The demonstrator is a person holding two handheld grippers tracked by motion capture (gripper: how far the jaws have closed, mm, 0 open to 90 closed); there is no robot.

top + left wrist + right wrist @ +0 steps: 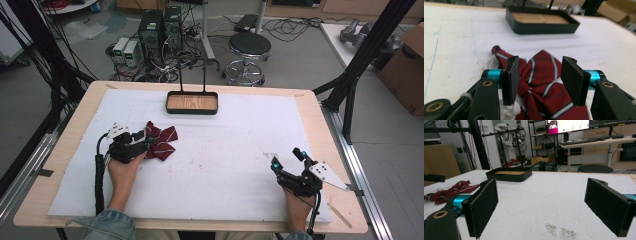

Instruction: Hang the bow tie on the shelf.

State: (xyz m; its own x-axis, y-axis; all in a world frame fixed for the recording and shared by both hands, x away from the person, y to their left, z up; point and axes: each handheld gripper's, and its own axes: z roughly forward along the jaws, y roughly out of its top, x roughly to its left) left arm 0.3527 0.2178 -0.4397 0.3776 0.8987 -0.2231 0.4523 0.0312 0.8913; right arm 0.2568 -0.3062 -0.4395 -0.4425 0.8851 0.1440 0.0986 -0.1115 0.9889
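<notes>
Between the left gripper's (539, 77) parted fingers (510, 80) lay a dark red striped bow tie (541, 85), its knot in the gap and neither pad pressing it. White strap loops of the tie showed under the left finger. On the high view that gripper (142, 140) sat at the tie's (162, 141) left end, toward the left edge of the bench (310, 107), on the white mat (235, 150). The right gripper (287, 159) rested near the bench's front right corner, fingers (484, 207) spread wide with nothing between them, well apart from the tie (449, 191). A black tray (192, 103) with a wooden floor stood at the middle of the far edge of the mat.
</notes>
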